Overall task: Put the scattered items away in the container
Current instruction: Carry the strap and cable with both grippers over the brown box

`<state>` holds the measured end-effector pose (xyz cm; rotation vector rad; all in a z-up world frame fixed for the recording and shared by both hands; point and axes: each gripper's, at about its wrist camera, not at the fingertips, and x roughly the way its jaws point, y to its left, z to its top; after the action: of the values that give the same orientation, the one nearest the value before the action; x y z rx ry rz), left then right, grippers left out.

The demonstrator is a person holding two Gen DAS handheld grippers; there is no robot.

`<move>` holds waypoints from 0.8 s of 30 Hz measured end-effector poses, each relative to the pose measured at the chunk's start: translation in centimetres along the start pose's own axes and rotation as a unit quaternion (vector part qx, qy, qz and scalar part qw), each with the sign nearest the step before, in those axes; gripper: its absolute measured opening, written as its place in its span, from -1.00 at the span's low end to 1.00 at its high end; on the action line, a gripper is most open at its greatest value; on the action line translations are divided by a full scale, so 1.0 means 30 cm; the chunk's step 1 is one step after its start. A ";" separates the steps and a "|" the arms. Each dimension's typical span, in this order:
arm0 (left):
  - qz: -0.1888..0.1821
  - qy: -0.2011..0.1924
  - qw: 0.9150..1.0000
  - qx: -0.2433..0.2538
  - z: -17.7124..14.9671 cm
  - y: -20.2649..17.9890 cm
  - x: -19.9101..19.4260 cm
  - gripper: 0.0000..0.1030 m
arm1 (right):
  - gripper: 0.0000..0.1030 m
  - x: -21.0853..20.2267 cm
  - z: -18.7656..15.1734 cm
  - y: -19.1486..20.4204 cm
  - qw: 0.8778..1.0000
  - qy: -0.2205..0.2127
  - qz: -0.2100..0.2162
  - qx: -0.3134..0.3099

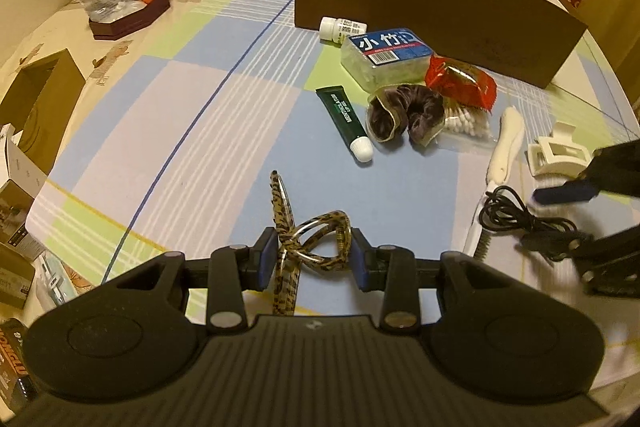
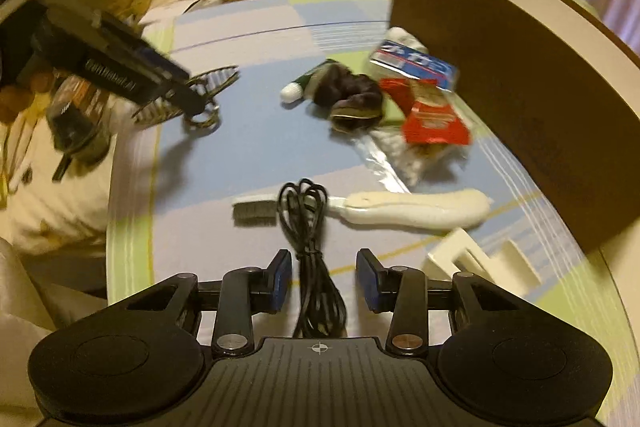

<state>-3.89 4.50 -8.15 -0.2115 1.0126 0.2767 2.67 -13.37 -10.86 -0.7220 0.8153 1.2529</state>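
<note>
a patterned cloth-covered table (image 1: pixel 160 131) is being shown from two wrist cameras, with a tall brown cardboard container (image 1: pixel 432 19) standing at its far side. its inside is hidden from both views, so what has already been put in cannot be told.

the left gripper (image 1: pixel 314 253) is being closed on a leopard-print plastic hair claw clip (image 1: pixel 316 239), held just above the near edge of the table and well apart from the container. the right gripper (image 2: pixel 324 277) is being held with its jaws apart on either side of a coiled black cable (image 2: pixel 308 227), not yet pinched, it seems, though that view is blurred.

most of the tidying is still being left to do. lying loose near the container's front wall are a small white pill bottle (image 1: pixel 342 29), a clear packet with a blue label (image 1: pixel 386 57), a green tube with a white cap (image 1: pixel 346 121), a dark brown velvet scrunchie (image 1: pixel 404 113), a red foil sachet (image 1: pixel 460 81), a bag of cotton swabs (image 1: pixel 466 123), a white-handled brush (image 2: pixel 372 209) and a white hair claw (image 1: pixel 556 153).

the label print is too small to be read, and the left view's right edge is being smeared by motion.
</note>
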 end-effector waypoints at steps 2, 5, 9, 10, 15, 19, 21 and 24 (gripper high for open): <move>-0.002 0.000 1.000 -0.007 -0.001 -0.001 0.011 -0.30 | -0.64 0.012 0.000 0.014 1.000 -0.004 0.004 -0.008; 0.004 0.001 1.000 -0.010 -0.002 -0.010 0.031 -0.28 | -0.66 0.013 -0.006 0.020 1.000 -0.005 0.000 -0.004; 0.009 -0.004 1.000 -0.006 -0.013 -0.019 0.049 -0.30 | -0.66 -0.007 -0.027 0.010 1.000 -0.004 0.006 0.019; 0.009 -0.005 1.000 -0.006 -0.015 -0.020 0.049 -0.30 | -0.66 -0.015 -0.033 0.003 0.999 -0.005 0.008 0.030; 0.012 -0.001 1.000 0.005 -0.017 -0.035 0.031 -0.30 | -0.66 -0.068 -0.058 -0.038 0.996 -0.021 0.017 0.087; 0.008 -0.011 1.000 0.015 -0.002 -0.055 -0.010 -0.30 | -0.66 -0.113 -0.063 -0.074 0.992 -0.038 0.014 0.122; 0.003 -0.018 1.000 0.022 0.014 -0.066 -0.032 -0.30 | -0.66 -0.140 -0.061 -0.088 0.990 -0.047 0.008 0.135; -0.006 -0.031 0.999 0.039 0.053 -0.080 -0.064 -0.30 | -0.66 -0.180 -0.049 -0.118 0.985 -0.063 -0.003 0.159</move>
<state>-2.79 2.45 -5.58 -0.1378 0.9595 0.2323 5.34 -18.00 -6.97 -0.3823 0.8827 1.1175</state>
